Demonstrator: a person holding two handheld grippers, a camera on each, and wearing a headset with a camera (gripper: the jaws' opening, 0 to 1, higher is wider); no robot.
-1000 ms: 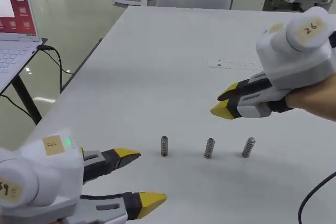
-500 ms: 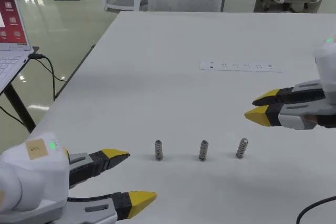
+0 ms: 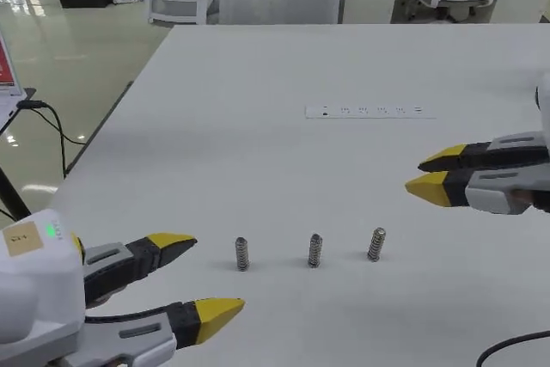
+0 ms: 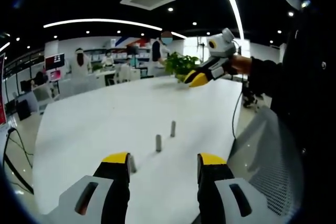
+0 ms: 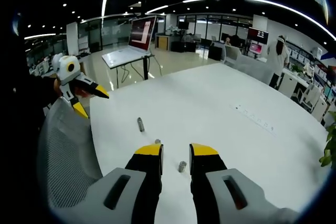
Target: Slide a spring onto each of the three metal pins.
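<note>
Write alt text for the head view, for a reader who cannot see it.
Three springs stand upright in a row on a white table: left spring, middle spring, right spring. The open left tool points at the row from lower left; the open right tool reaches in from the right. A power strip lies farther back.

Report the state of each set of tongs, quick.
Left tongs: open wide, holding nothing.
Right tongs: open by a narrower gap, holding nothing.
</note>
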